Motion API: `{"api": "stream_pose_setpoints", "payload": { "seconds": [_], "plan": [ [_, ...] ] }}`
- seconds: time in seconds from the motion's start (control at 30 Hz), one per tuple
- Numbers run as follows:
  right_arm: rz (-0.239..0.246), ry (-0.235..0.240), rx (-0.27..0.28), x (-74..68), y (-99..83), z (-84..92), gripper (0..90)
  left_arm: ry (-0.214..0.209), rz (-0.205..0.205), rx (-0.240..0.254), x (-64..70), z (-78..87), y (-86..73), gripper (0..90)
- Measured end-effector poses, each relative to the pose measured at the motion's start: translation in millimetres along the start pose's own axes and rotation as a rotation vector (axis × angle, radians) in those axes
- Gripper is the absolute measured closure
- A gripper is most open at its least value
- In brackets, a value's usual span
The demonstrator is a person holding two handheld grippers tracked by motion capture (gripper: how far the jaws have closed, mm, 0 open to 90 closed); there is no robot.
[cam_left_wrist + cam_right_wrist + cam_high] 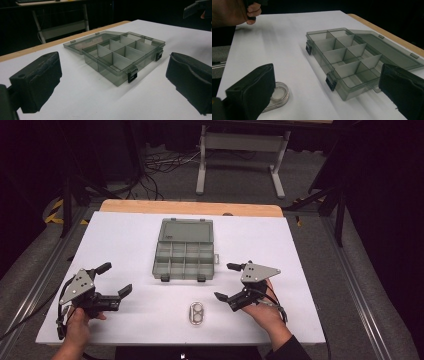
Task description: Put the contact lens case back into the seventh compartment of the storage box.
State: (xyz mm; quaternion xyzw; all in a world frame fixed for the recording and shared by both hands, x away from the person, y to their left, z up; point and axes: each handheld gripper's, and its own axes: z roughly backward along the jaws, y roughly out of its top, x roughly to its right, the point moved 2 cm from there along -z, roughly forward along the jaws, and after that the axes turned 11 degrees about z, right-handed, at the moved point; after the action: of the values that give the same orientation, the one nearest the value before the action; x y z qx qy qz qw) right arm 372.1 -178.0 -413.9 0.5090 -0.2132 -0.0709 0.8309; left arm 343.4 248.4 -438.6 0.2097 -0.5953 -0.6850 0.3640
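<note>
A small clear oval plastic case [196,313] is seen lying flat near the front edge of the white surface [125,240], between the two hands. The left hand-held gripper [114,280] is held just above the surface at the left, jaws spread wide, nothing between them. The right hand-held gripper [226,281] is likewise held wide apart and empty, just right of the case. Farther back, a grey translucent plastic compartment box [183,261] is set at the centre, its lid [185,230] folded flat behind it. All visible compartments are empty.
</note>
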Motion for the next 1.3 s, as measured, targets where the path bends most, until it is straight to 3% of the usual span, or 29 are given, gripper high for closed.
{"api": "stream_pose_setpoints", "payload": {
  "seconds": [0.93, 1.3],
  "plan": [
    [0.071, 0.125, -0.034, -6.0, 28.6, -35.1, 1.8, -0.008, -0.013, -0.014, 2.0, -1.6, -0.7, 1.2],
    [0.103, 0.200, -0.094, -10.4, 34.8, -44.7, 3.0, -0.007, -0.019, -0.022, 2.2, -1.2, -0.7, 1.2]
  ]
}}
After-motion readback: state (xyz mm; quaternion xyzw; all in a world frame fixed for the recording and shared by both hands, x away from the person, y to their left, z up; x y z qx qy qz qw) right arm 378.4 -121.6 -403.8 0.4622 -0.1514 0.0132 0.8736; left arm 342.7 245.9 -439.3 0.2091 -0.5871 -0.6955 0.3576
